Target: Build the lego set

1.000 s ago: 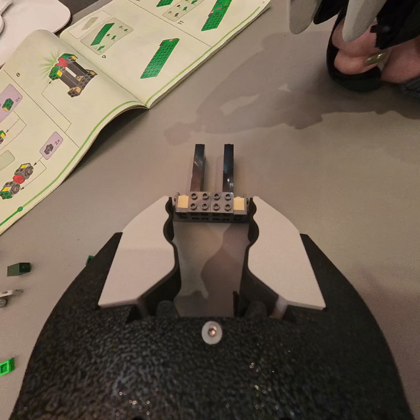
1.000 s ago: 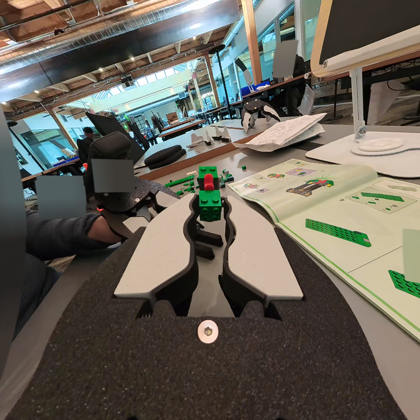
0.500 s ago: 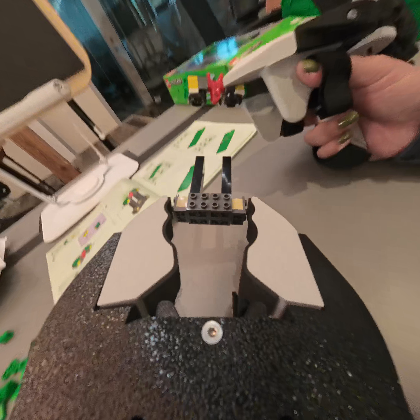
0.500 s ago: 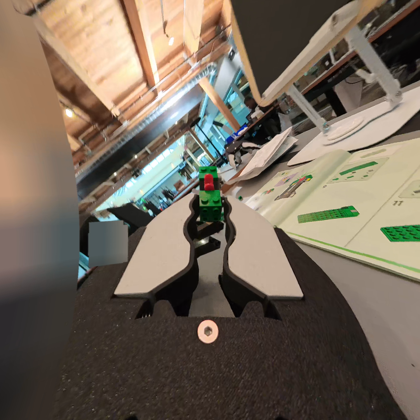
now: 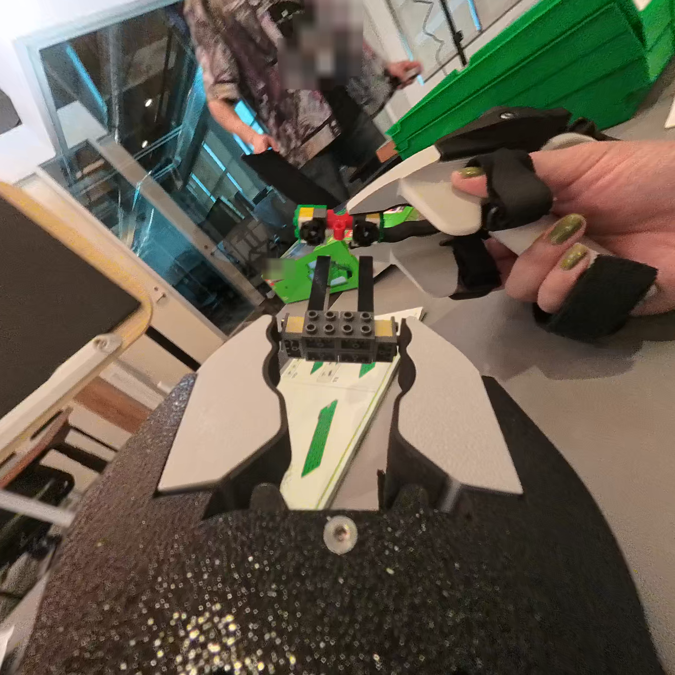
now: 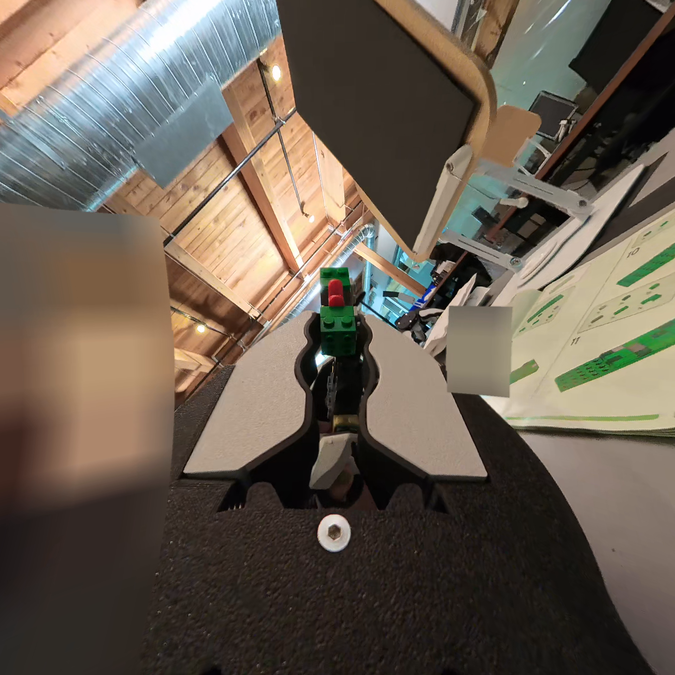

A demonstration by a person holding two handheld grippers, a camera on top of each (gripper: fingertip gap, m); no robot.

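gripping a dark grey lego frame (image 5: 339, 334), left gripper (image 5: 339, 341) faces right gripper (image 6: 338, 338) clamping green-red lego piece (image 6: 338, 330)

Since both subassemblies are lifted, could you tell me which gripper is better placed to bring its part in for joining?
Probably the right gripper: its green-and-red piece hangs just beyond the dark grey frame held level in the left gripper.

Left wrist view level over table (image 5: 548, 420), right wrist view tilted ceilingward — both share booklet (image 6: 584, 347).

Printed numerals on instruction booklet (image 6: 602, 328)
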